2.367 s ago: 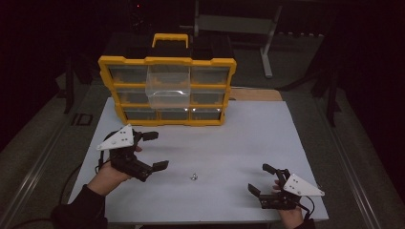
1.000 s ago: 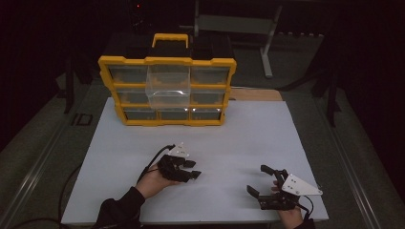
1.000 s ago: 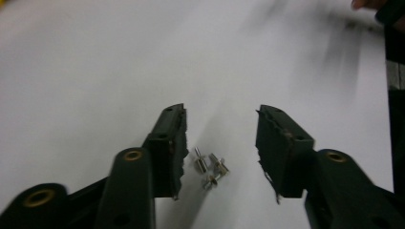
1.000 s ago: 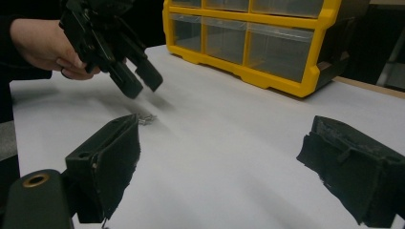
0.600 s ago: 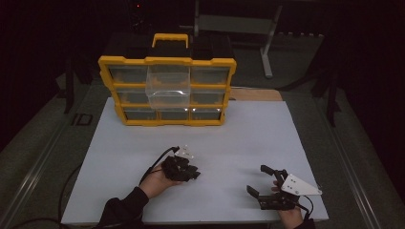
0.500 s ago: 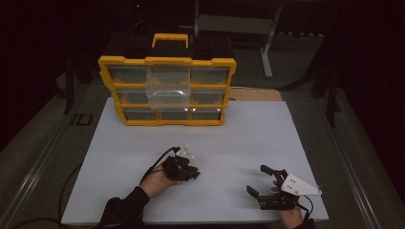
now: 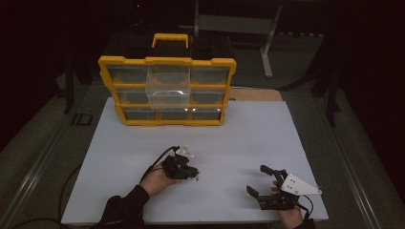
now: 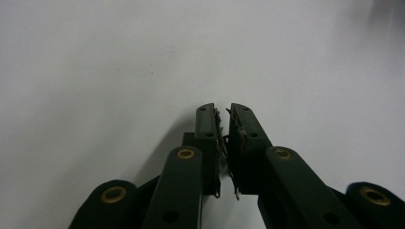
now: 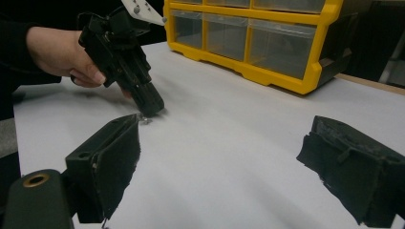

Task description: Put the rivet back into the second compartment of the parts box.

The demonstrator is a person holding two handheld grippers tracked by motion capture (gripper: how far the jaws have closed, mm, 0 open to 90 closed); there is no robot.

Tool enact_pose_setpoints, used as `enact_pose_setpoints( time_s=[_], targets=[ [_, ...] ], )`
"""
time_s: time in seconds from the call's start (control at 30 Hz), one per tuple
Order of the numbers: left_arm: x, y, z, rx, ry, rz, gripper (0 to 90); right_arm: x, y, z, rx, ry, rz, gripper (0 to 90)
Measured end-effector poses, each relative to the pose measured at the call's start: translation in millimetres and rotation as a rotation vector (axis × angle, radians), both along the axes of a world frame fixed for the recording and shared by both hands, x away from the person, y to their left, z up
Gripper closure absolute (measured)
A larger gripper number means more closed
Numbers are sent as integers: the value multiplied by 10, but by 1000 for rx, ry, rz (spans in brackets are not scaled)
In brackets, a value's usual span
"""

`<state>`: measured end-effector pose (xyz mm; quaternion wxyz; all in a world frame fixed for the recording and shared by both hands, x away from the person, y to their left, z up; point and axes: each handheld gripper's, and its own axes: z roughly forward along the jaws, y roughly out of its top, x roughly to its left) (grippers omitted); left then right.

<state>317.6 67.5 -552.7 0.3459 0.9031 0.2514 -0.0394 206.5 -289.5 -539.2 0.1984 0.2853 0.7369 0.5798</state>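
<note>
Dark room all around, with just a white rectangular surface [image 7: 248, 143] lit up in the middle of the high view. At its far edge, upper centre of frame, stands a yellow plastic drawer organiser with clear bins [image 7: 167, 90], one clear bin pulled partway out.

The left gripper [image 7: 187, 172] sits lower centre of the high view, tipped nose-down onto the surface. Its jaws have just been closing and are now practically together. The left gripper view shows only a thin slit between the pads, with something thin and wiry caught in there, too small to say what. The right gripper view gives what the other views don't: a tiny metallic bit [image 9: 144, 119] lying on the surface right at the tip of that left gripper [image 9: 149, 106]; whether it's actually pinched I can't tell.

The right gripper [image 7: 264, 185] rests at lower right of the high view, well apart from the left, jaws spread wide with nothing between them.
</note>
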Motion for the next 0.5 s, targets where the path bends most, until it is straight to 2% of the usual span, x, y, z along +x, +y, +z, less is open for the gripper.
enact_pose_setpoints(
  time_s=[0.17, 0.3, 0.5],
  targets=[
    [41, 55, 86, -35, -2, -1, 822, 0, -4, 2, 3, 0, -1, 113],
    [43, 146, 234, -51, -26, -36, 822, 0, -5, 1, 5, 1, 0, 113],
    [29, 286, 375, -83, -48, -75, 823, -1, -2, 3, 5, -2, 0, 113]
  ],
)
